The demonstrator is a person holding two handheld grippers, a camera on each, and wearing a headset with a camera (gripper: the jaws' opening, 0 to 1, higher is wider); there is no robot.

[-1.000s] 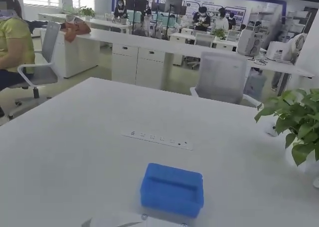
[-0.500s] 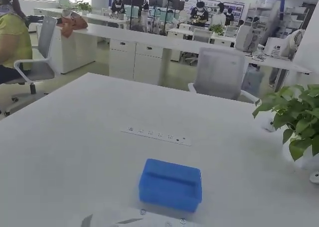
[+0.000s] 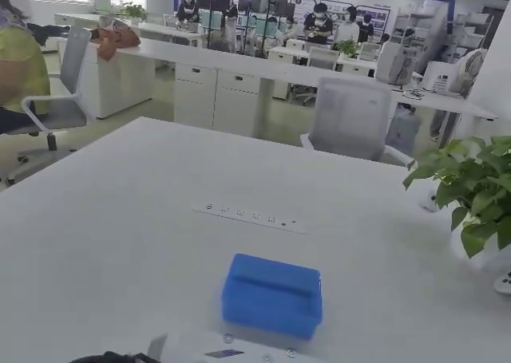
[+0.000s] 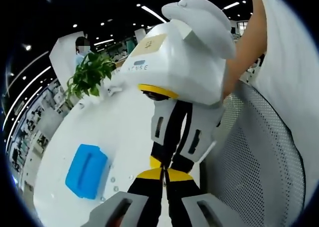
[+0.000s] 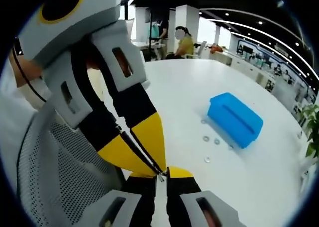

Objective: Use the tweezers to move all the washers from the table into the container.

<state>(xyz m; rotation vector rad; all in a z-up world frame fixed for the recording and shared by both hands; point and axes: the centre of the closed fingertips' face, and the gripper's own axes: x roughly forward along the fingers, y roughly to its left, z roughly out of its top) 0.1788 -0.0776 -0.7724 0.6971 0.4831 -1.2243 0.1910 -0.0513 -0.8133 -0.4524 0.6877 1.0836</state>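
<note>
Metal washers (image 5: 206, 138) at the surface's (image 5: 189, 87) near edge should be lifted singly; left gripper (image 5: 158, 171) and right gripper (image 4: 162, 163) jaws are closed, hold untellable.

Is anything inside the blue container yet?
The blue container shows a bare blue recess on top, no washer visible; its depth is hidden. Three washers lie on the table beside it.

In the head view the washers (image 3: 228, 338) near the container (image 3: 271, 295) are specks, and a grey shape (image 3: 192, 351) is cut off by the bottom edge. A thin dark line (image 5: 139, 152) between the jaws of the left gripper (image 5: 157, 171), perhaps tweezers, is too fine to tell.
</note>
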